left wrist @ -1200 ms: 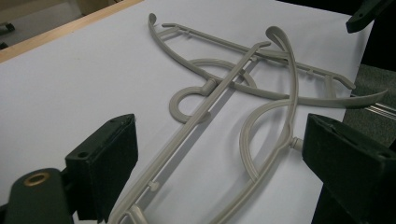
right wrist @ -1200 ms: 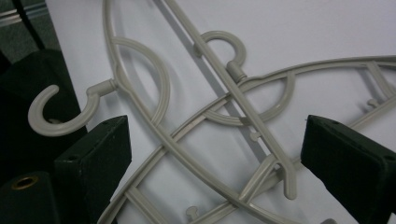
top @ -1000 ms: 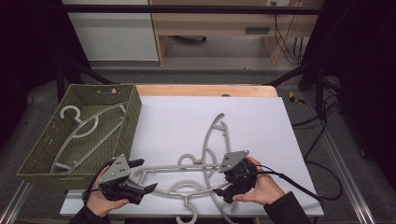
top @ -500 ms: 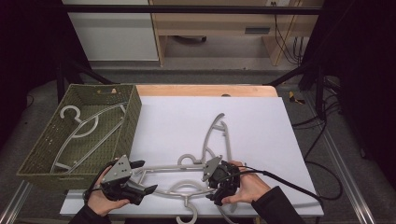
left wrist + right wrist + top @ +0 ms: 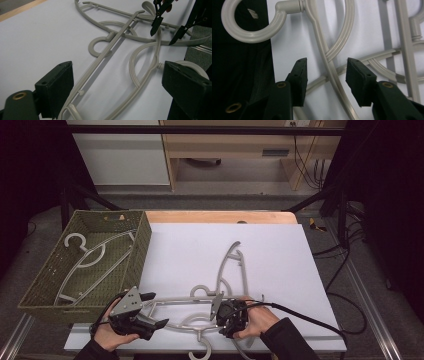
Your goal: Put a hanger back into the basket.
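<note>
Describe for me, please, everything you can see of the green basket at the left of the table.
The green basket is a rectangular, olive-coloured bin that looks like woven or perforated plastic, with a handle slot in its far wall. It stands upright at the table's left edge, beside the white sheet. One pale grey hanger lies slanted inside it, hook toward the far left corner. The left gripper is just in front of its near right corner; whether they touch is unclear.

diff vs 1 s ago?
The right tool slid left along the table and now straddles, open, an arm of the nearest grey hanger; nothing gripped yet. The left tool, open, the other hangers on the table and the hanger in the green basket have not moved.
</note>
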{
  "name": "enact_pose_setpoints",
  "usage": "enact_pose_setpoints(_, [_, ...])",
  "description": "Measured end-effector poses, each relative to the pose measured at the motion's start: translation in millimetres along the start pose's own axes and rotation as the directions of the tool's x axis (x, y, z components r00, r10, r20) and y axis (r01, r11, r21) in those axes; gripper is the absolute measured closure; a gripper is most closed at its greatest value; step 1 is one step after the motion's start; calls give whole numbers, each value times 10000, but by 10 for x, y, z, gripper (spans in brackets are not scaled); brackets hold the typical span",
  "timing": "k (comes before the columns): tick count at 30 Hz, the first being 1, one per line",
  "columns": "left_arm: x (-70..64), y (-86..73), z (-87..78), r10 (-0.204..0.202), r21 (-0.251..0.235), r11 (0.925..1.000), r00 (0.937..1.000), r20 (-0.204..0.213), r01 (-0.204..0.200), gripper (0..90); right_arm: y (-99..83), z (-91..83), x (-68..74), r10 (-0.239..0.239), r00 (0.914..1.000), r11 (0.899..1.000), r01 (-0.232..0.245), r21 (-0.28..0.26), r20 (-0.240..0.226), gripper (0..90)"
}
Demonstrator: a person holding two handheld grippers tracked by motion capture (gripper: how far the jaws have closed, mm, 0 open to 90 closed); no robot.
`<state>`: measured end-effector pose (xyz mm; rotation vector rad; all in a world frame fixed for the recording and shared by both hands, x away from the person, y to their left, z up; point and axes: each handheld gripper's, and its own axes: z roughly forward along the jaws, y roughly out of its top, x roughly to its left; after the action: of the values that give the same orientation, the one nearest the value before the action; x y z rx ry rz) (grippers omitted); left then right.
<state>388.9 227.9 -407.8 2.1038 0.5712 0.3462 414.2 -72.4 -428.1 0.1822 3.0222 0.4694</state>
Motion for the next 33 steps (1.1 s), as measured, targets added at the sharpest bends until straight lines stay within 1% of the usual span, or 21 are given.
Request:
enact_pose_setpoints(1, [0,0,2,7,14,10000,10000,15,-7,106,4,17,-1,15,10000,10000,-14,52,-23,555])
enact_pose_setpoints(2, [0,-2,6,25,43,10000,10000,13,-25,106,11,49,-15,-133,9999,9997,134,198,-81,583])
enact_pose_setpoints(3, [0,-2,6,25,43,10000,10000,13,-25,106,11,49,-15,-133,9999,9997,134,198,-81,583])
enact_pose_setpoints(4, [-1,-3,7,28,56,10000,10000,8,-28,106,21,79,-16,-146,9998,9994,149,316,-98,608])
enact_pose_setpoints(7, [-1,-2,10,23,76,10000,10000,19,-23,106,38,85,-28,-320,9995,9990,322,311,-51,651])
enact_pose_setpoints(10, [-2,-1,12,54,89,9999,10000,27,-54,107,64,90,-21,-406,9992,9984,404,396,41,658])
enact_pose_setpoints(11, [-2,2,11,59,126,9999,10000,46,-59,107,89,97,-22,-586,9982,9973,580,454,127,672])
enact_pose_setpoints(12, [-2,2,13,66,130,9999,10000,47,-67,108,103,94,-19,-555,9984,9969,549,556,90,670])
enact_pose_setpoints(13, [-2,2,13,66,130,9999,10000,47,-67,108,111,107,-28,-660,9978,9967,656,477,79,670])
enact_pose_setpoints(15, [-3,2,14,71,135,9999,10000,43,-71,108,119,117,-22,-566,9984,9972,566,481,-7,674])
enact_pose_setpoints(18, [-1,0,13,49,100,9999,10000,52,-49,109,133,194,-19,-731,9967,9953,751,611,-350,701])
enact_pose_setpoints(20, [-1,0,13,47,96,9999,10000,55,-47,110,131,199,-22,-679,9967,9956,705,613,-438,705])
enact_pose_setpoints(21, [1,1,13,57,130,9999,10000,61,-58,110,124,194,-41,-738,9958,9955,768,562,-539,717])
enact_pose_setpoints(22, [0,1,14,58,133,9999,10000,70,-58,110,123,187,-38,-662,9963,9956,695,625,-547,723])
enact_pose_setpoints(23, [0,1,14,58,133,9999,10000,70,-58,110,123,187,-38,-662,9963,9956,695,625,-547,723])
enact_pose_setpoints(24, [0,0,17,53,142,9999,10000,71,-54,110,117,181,-40,-647,9962,9951,687,708,-581,749])
enact_pose_setpoints(26, [0,0,17,57,149,9999,10000,75,-59,110,106,171,-55,-693,9960,9946,734,728,-566,757])
enact_pose_setpoints(28, [-1,2,13,58,129,9999,10000,80,-59,111,102,164,-49,-645,9962,9953,685,687,-588,762])
enact_pose_setpoints(30, [-1,5,4,75,106,9999,9999,90,-76,111,104,147,-47,-699,9956,9950,741,668,-627,764])
enact_pose_setpoints(31, [-2,6,1,82,62,9999,9999,65,-83,111,102,142,-56,-817,9945,9945,857,602,-652,765])
enact_pose_setpoints(33, [-1,11,-10,86,32,10000,9999,81,-87,111,97,125,-56,-740,9952,9956,775,530,-647,766])
